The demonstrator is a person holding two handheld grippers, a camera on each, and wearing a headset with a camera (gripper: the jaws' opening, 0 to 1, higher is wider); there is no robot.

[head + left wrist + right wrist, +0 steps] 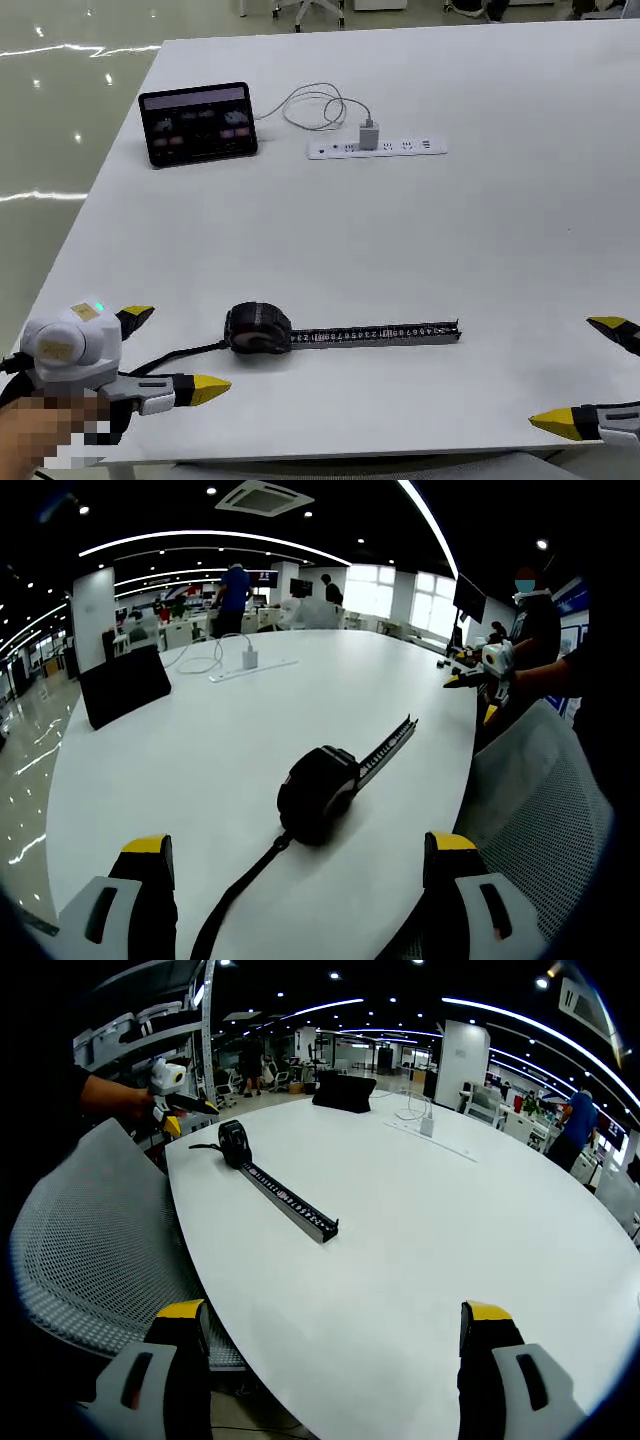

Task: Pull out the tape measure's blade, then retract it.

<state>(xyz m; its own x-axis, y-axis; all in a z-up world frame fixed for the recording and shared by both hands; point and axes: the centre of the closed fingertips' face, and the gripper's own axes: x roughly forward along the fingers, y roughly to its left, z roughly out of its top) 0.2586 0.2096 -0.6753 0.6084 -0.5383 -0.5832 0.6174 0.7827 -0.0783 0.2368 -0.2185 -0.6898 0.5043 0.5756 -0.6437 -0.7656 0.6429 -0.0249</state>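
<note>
Left tongs (pixel 188 348) and right tongs (pixel 562 370), both agape, flank one tape measure (pixel 258 328).

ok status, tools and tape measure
Left tool open, beside tape measure. Right tool open, off the blade end. Blade out, flat on table. Nothing in the way.

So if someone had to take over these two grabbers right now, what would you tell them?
Left gripper: open, holding nothing, close to the tape measure case.
Right gripper: open, holding nothing, out past the blade's far tip, not touching it.
The blade lies pulled out flat on the white table.
Done: blade is out.
Left: retract it into the case.
</note>
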